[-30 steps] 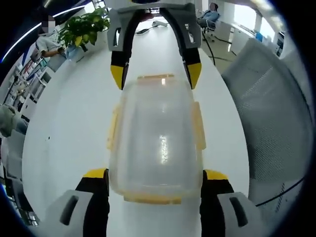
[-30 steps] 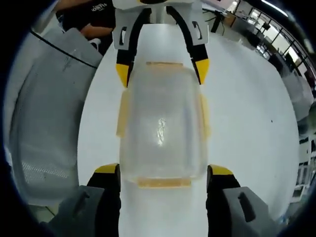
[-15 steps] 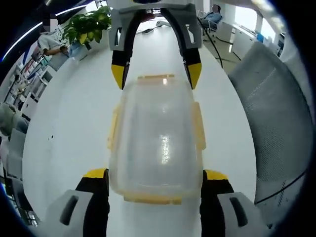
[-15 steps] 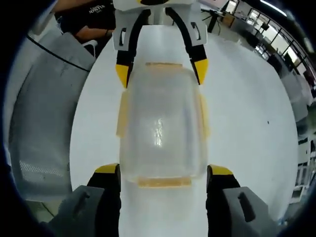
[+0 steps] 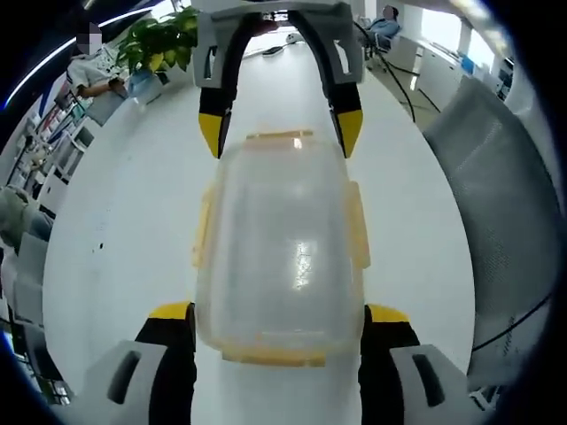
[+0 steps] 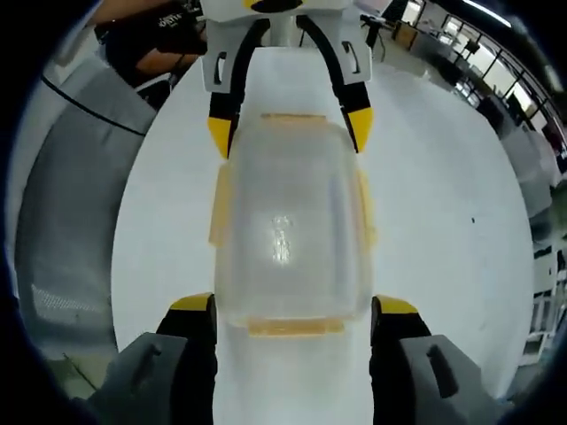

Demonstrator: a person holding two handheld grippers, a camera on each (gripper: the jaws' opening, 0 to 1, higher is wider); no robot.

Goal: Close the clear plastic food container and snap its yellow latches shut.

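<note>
1. Between the yellow tips of the left tongs (image 5: 278,320): the near end of the clear container (image 5: 282,252), jaws spread wide, one either side of it, contact too close to call.
2. At the far end, seen from the right gripper view: right tongs (image 6: 291,314) likewise wide, straddling the opposite short end.
3. On the white tabletop (image 5: 133,230), flat, lid down on the base.
4. Yellow latches (image 5: 357,226) along all 4 edges, lying close to the walls; whether snapped, impossible to tell.
5. Probably light, thin-walled, smooth and slippery; likely to slide under a push.
6. Best steadied at a short end, pressing each latch flap inward.
</note>
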